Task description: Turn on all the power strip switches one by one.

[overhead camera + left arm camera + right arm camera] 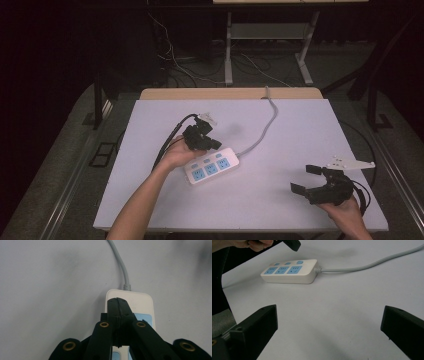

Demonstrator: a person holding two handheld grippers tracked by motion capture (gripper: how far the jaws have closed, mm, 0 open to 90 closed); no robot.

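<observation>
left tool (214, 144): jaws together, empty, over power strip (212, 166) cord end | right tool (307, 179): jaws apart, well apart from strip | strip's near end hidden, left gripper view

Power strip (130, 305) sockets mostly hidden behind left gripper (119, 302); grey cord (121, 265) cut off at top edge

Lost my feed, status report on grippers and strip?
Left gripper shut, empty, fingers over white power strip with blue sockets. Right gripper open, off near table edge. Nothing plugged in.
</observation>
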